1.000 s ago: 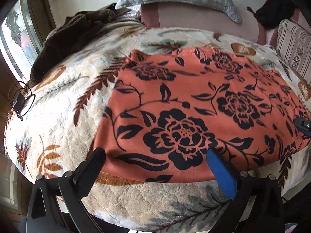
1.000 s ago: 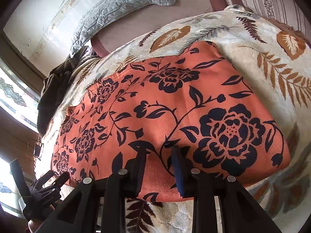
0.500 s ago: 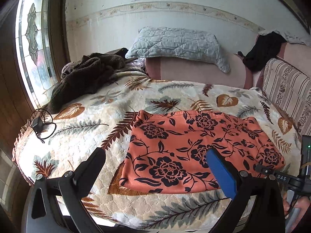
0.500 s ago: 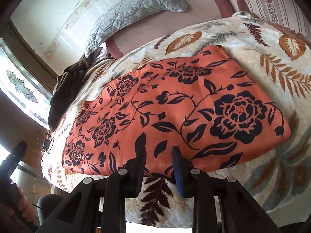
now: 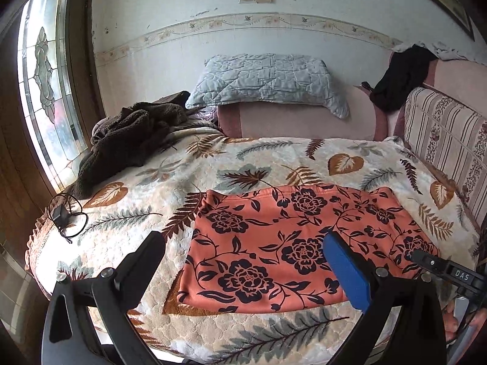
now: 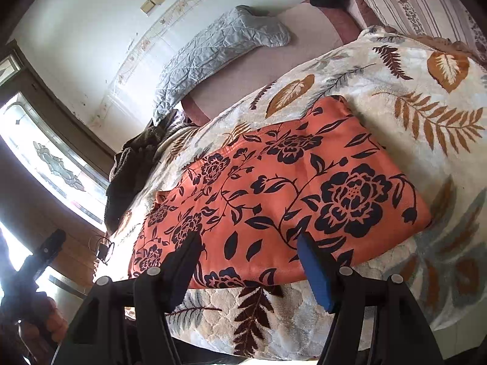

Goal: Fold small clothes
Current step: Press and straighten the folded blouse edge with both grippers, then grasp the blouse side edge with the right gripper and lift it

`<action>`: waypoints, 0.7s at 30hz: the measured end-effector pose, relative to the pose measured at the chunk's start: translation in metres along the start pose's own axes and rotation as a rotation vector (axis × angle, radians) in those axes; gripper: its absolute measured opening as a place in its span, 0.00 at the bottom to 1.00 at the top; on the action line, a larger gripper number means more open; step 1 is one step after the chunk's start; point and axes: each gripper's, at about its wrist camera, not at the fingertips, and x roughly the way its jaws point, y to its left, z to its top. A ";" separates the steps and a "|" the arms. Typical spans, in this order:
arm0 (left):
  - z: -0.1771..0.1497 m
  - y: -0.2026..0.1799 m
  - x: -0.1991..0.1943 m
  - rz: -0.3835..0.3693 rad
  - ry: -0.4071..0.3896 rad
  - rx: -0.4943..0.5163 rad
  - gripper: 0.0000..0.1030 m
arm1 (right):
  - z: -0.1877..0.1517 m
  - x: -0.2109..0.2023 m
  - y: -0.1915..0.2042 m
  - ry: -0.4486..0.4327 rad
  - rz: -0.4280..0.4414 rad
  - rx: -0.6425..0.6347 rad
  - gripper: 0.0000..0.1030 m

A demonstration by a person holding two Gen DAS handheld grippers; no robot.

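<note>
Left gripper (image 5: 243, 255) and right gripper (image 6: 248, 252), nearest each lens, are hanging above the front edge of the bed with jaws spread wide and holding nothing; neither is touching cloth. Just beyond them the orange flowered garment (image 5: 292, 243) is lying flat as a tidy rectangle on the leaf-patterned blanket (image 5: 146, 188), near the blanket's front edge and toward its right half. Judged from this layout, one fold is already standing complete and the step in hand is the pause between folds; the next move is calling for both grippers to come down on one edge of the rectangle, pinch it at two spread points, and carry it over to the opposite edge without dragging the layers askew. What kind of garment it is cannot be told, since any sleeves, legs or waistband are lying folded underneath. The hands are showing only as slivers at the frame borders, and the front side of the bed is being cut off behind the gripper frames. Farther back, a small black charger (image 5: 59, 213) with its cable is sitting at the blanket's left edge, a brown fleece heap (image 5: 131, 133) is slumping by the window, and a grey quilted pillow (image 5: 268, 82) is resting against the wall; a dark garment (image 5: 398, 76) draped beyond is too indistinct to identify.
</note>
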 end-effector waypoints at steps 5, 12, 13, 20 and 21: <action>-0.003 -0.010 0.014 0.002 0.036 0.014 1.00 | 0.002 -0.017 -0.021 -0.023 0.067 0.083 0.67; -0.024 -0.022 0.069 -0.036 0.206 0.017 1.00 | -0.018 -0.020 -0.066 0.020 0.142 0.334 0.67; -0.031 -0.021 0.081 -0.038 0.246 0.008 1.00 | -0.020 -0.020 -0.072 0.018 0.141 0.365 0.67; -0.064 -0.008 0.136 0.017 0.393 0.019 1.00 | -0.027 -0.013 -0.118 -0.024 0.121 0.576 0.67; -0.067 -0.004 0.141 0.010 0.407 0.007 1.00 | -0.026 -0.012 -0.122 -0.041 0.123 0.592 0.67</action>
